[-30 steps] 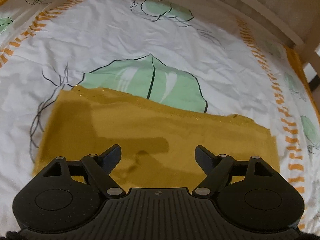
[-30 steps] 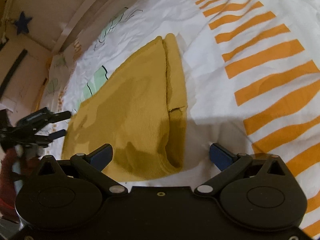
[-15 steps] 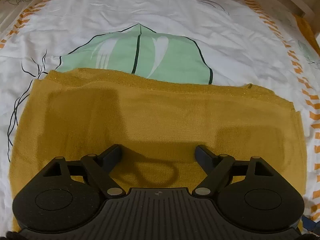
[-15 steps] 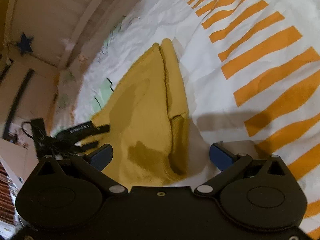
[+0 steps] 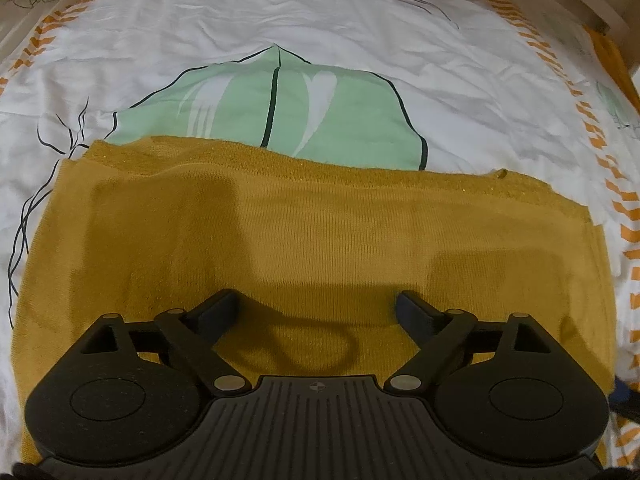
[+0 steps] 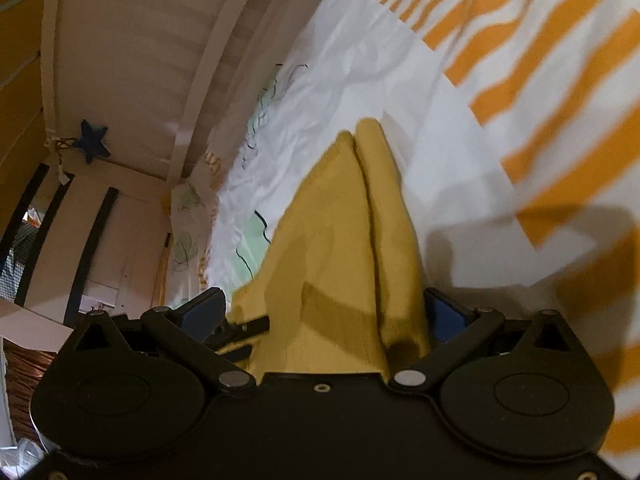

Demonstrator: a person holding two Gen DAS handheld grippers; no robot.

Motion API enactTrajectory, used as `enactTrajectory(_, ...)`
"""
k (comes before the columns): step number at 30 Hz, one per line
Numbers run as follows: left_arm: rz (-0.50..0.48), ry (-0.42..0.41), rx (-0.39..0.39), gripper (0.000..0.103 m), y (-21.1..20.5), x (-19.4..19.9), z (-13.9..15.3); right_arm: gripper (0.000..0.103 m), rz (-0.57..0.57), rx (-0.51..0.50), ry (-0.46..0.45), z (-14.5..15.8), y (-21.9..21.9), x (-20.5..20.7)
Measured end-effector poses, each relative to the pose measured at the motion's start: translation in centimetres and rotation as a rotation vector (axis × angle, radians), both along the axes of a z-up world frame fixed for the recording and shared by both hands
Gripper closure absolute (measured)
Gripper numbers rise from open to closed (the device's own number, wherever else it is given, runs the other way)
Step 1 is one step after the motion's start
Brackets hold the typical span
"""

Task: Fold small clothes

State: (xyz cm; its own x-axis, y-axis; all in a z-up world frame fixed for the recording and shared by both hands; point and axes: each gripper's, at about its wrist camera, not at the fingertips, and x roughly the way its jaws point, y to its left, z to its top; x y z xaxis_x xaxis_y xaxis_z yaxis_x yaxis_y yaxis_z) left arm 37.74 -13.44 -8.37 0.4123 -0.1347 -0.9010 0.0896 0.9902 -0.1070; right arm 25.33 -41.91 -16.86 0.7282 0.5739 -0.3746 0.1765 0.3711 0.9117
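A mustard-yellow knit garment [image 5: 320, 240] lies flat on the printed bed sheet [image 5: 280, 32]. My left gripper [image 5: 318, 308] is open and empty, low over the garment's near edge, fingers apart above the cloth. In the right wrist view the same garment [image 6: 340, 264] runs away from me as a long folded shape. My right gripper [image 6: 324, 308] is open, its blue-padded fingers either side of the garment's near end. The left gripper's fingers [image 6: 240, 330] show just beyond my right gripper's left finger.
The sheet has a green leaf print [image 5: 280, 112] beyond the garment and orange stripes [image 6: 560, 80] to the right. A wooden bed frame [image 6: 132, 60] with a dark blue star [image 6: 93, 141] rises at the far side. A wooden rail [image 5: 592, 4] borders the bed's top right.
Both grippers have moved down and closer to the garment's near edge. The right gripper has tilted and swung so its fingers now straddle the garment's end. Both stay open.
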Motion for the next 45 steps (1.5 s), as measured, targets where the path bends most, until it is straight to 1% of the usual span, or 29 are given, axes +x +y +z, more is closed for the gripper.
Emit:
enactTrajectory(6,0.004,-0.01,-0.007,0.016,0.4,-1.4,0.5,0.0,-0.001,0.02,-0.027,-0.2,-0.4,1.0)
enactTrajectory(11,-0.01,-0.015,-0.008,0.016,0.5,-4.6,1.1,0.0,0.015,0.018,-0.03,-0.2,-0.6,1.3)
enactTrajectory(14,-0.036,-0.023,-0.002,0.016,0.4,-6.7,1.3,0.0,0.017,0.026,-0.031,-0.3,-0.8,1.3)
enactTrajectory(17,-0.039,0.017,-0.04,0.016,0.6,-8.3,0.7,0.0,0.02,0.027,-0.034,-0.3,-0.8,1.3)
enactTrajectory(20,-0.078,-0.023,-0.012,0.017,0.4,-9.9,0.8,0.0,0.023,0.024,-0.041,-0.3,-0.7,1.4)
enactTrajectory(22,-0.093,-0.037,-0.021,0.019,0.6,-10.5,1.1,0.0,0.025,0.025,-0.049,-0.3,-0.7,1.4)
enactTrajectory(23,-0.095,-0.04,-0.033,0.025,0.9,-10.7,1.3,0.0,0.025,0.027,-0.052,-0.3,-0.6,1.5)
enactTrajectory(25,-0.096,-0.04,-0.06,0.025,2.0,-10.9,1.9,0.0,0.026,0.031,-0.063,-0.4,-0.6,1.6)
enactTrajectory(28,-0.068,-0.058,-0.085,0.025,4.2,-10.8,3.0,0.0,0.034,0.03,-0.077,-0.5,-0.5,1.8)
enactTrajectory(32,-0.013,-0.097,-0.074,0.025,7.9,-10.3,4.7,0.0,0.068,0.001,-0.093,-0.2,0.1,2.0)
enactTrajectory(36,0.038,-0.109,-0.071,0.025,11.4,-9.3,5.6,0.001,0.123,-0.064,-0.105,0.3,0.9,2.1)
enactTrajectory(37,0.05,-0.109,-0.068,0.025,12.3,-9.1,5.7,0.003,0.134,-0.078,-0.104,0.4,1.1,2.1)
enactTrajectory(38,0.067,-0.11,-0.068,0.025,12.9,-8.8,5.7,0.012,0.143,-0.097,-0.098,0.6,1.3,2.1)
enactTrajectory(39,0.084,-0.109,-0.07,0.025,13.7,-8.5,5.7,0.028,0.145,-0.107,-0.088,0.6,1.4,2.1)
enactTrajectory(40,0.098,-0.111,-0.078,0.025,14.3,-8.2,5.7,0.037,0.147,-0.097,-0.075,0.3,1.5,2.0)
enactTrajectory(41,0.113,-0.115,-0.093,0.025,15.0,-8.0,5.6,0.05,0.144,-0.071,-0.049,-0.2,1.5,2.0)
enactTrajectory(42,0.12,-0.113,-0.1,0.025,15.5,-7.7,5.5,0.059,0.134,-0.058,-0.029,-0.6,1.6,1.9)
enactTrajectory(43,0.125,-0.107,-0.105,0.025,15.9,-7.4,5.3,0.063,0.121,-0.071,-0.019,-0.7,1.7,1.7)
enactTrajectory(44,0.124,-0.098,-0.112,0.025,16.3,-7.2,5.1,0.069,0.117,-0.096,-0.014,-0.7,1.8,1.5)
enactTrajectory(45,0.117,-0.085,-0.119,0.025,16.5,-6.9,4.9,0.072,0.117,-0.126,-0.011,-0.3,1.9,1.5)
